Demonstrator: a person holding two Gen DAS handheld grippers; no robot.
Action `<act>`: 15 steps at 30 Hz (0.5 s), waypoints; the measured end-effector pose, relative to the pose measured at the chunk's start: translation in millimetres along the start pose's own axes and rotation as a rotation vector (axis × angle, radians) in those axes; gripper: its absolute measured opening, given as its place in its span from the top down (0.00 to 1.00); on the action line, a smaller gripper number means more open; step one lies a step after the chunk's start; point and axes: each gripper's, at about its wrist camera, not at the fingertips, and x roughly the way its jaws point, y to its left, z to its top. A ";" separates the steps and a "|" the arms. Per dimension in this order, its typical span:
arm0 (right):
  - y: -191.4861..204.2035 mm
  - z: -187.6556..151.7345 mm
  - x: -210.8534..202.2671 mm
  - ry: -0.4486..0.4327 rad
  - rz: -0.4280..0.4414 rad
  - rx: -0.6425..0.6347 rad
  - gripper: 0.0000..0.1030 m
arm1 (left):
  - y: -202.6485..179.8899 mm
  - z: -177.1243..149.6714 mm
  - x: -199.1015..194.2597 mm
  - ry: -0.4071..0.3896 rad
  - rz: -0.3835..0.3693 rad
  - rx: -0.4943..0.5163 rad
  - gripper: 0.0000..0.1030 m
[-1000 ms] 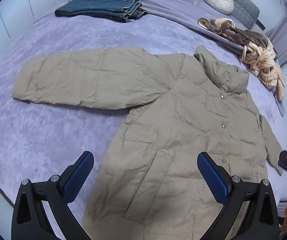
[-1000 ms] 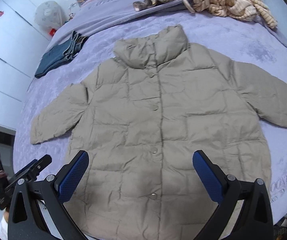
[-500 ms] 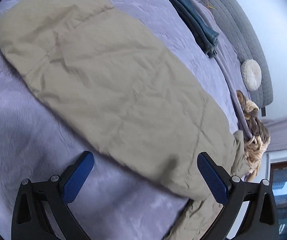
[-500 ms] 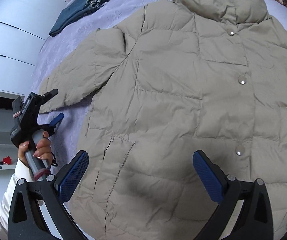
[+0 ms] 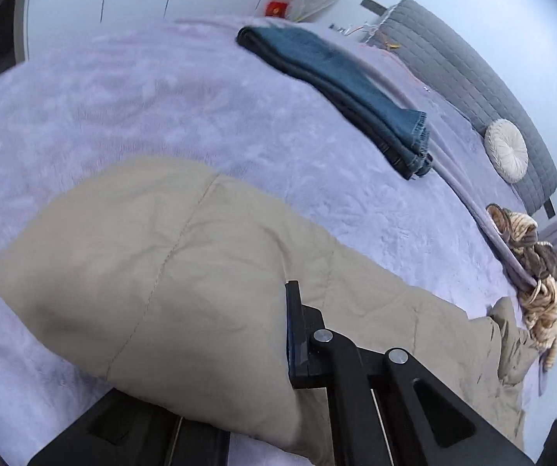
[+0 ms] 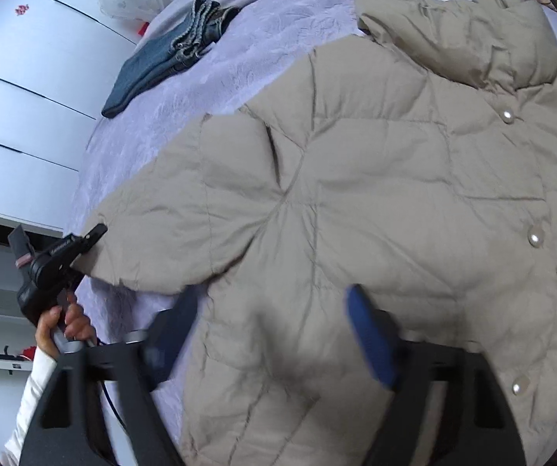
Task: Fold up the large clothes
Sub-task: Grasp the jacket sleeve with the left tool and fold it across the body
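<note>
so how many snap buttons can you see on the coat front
3, down the beige coat's placket in the right wrist view: near the collar, mid-chest, lowest. Others may be out of frame.

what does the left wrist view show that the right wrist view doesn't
Only the left wrist view: the grey headboard, the round cream cushion, the pile of striped knitwear, and the left tongs shut on the coat sleeve.

Only the right wrist view: the coat's collar and snap buttons, the person's hand holding the left tool, and the right tongs, whose jaws have just been closing over the coat body.

Both: the beige coat, the folded jeans and the lilac bedspread.
</note>
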 end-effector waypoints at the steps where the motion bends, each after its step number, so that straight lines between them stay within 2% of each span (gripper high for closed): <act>1: 1.4 7.3 9.6 0.009 0.034 0.015 0.77 | -9.3 3.0 -12.6 -0.028 0.001 0.038 0.94; 5: 14.8 28.2 52.5 0.015 0.110 0.033 0.81 | -43.5 4.3 -61.7 -0.112 -0.025 0.163 0.94; 7: 21.5 32.0 79.1 0.048 0.134 0.038 0.83 | -66.0 1.3 -81.5 -0.137 -0.061 0.229 0.94; 10: 26.1 31.2 107.2 0.110 0.089 0.019 0.84 | -113.5 -10.5 -97.0 -0.135 -0.143 0.337 0.94; 12: 28.0 32.0 110.7 0.138 0.085 -0.004 0.84 | -146.8 -20.9 -103.2 -0.132 -0.206 0.395 0.94; 15: 21.9 35.9 92.8 0.170 0.167 0.023 0.84 | -201.7 -39.9 -108.4 -0.113 -0.314 0.470 0.94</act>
